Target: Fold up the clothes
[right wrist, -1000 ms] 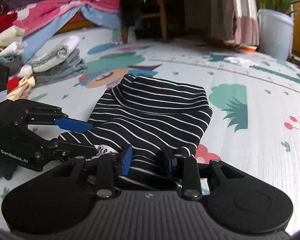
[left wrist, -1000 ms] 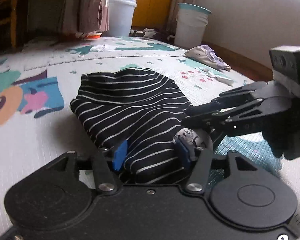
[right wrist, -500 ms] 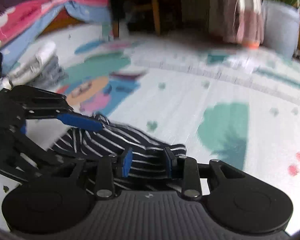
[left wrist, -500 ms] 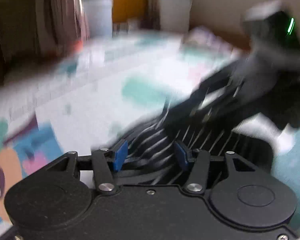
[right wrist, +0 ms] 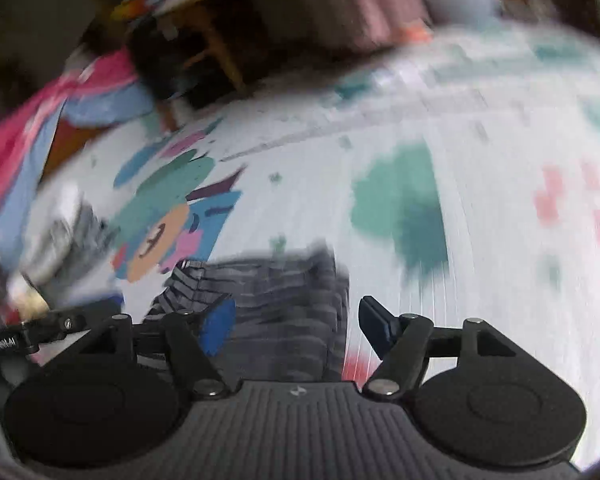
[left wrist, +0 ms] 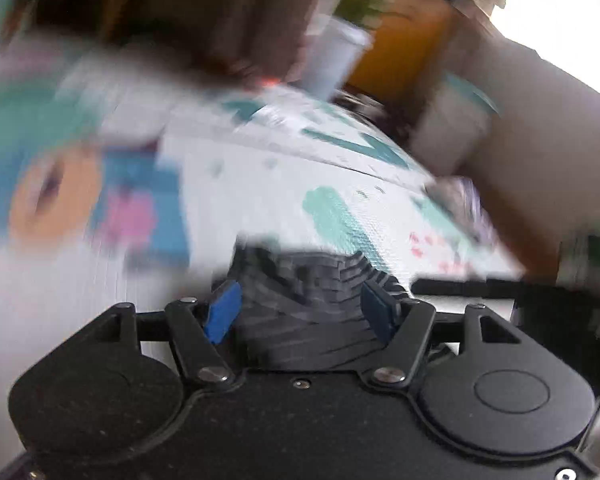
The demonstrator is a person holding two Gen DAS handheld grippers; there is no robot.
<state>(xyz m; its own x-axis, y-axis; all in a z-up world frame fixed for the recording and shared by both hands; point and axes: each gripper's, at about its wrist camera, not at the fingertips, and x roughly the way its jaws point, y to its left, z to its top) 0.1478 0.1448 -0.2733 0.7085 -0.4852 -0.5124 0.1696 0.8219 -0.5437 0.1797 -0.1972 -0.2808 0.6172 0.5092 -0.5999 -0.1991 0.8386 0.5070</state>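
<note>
While both views are strongly blurred, the main things can be made out. A black garment with thin white stripes (left wrist: 304, 304) lies bunched on the white foam play mat with coloured cartoon prints (left wrist: 260, 196), directly in front of both tools. In the left wrist view the left gripper (left wrist: 302, 310) has its blue pads on either side of the striped cloth; its jaws are opening, and the cloth sits between them but I see no pad pressing on it. In the right wrist view the right gripper (right wrist: 296, 320) is also opening: the garment (right wrist: 276, 304) is next to the left blue pad (right wrist: 218, 326), while the dark right pad stands clear of it over the bare mat. So I judge both tongs as released, with the fabric only lying between the fingers. The other tool shows as a dark shape at the edge of each view, so the two are near each other.

I judge that one fold is just being finished: the cloth is let go where it lies, as a smaller packet. The next move probably calls for drawing both grippers away without dragging the top layer, then checking whether the packet is neat, and either taking a new edge for another fold or carrying it towards the folded grey and white clothes (right wrist: 66, 236) at the left.
</note>
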